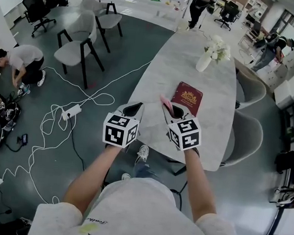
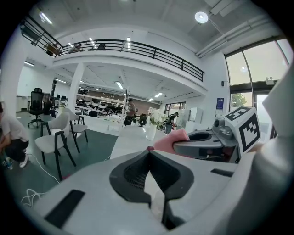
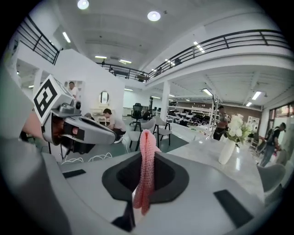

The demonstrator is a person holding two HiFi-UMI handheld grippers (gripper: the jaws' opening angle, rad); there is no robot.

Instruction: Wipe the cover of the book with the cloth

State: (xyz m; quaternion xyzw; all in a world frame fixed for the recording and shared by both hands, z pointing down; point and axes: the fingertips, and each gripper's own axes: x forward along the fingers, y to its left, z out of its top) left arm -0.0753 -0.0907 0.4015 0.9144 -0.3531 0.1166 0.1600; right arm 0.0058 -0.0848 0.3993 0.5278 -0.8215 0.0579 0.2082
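Observation:
A dark red book (image 1: 187,98) with a gold crest lies flat on the marble table (image 1: 166,70), just beyond my right gripper (image 1: 169,110). That gripper is shut on a pink cloth (image 1: 164,101), which stands up in a narrow fold between the jaws in the right gripper view (image 3: 146,170). My left gripper (image 1: 133,110) hovers beside it over the table's near left edge, apart from the book. Its jaws meet at the tips with nothing between them in the left gripper view (image 2: 148,151). From that view the right gripper and its cloth (image 2: 171,139) show at the right.
A white vase of flowers (image 1: 206,58) stands farther along the table. Grey chairs (image 1: 247,135) line the table's right side, and others (image 1: 76,50) stand to the left. White cables and a power strip (image 1: 71,112) lie on the floor. A person (image 1: 19,64) crouches far left.

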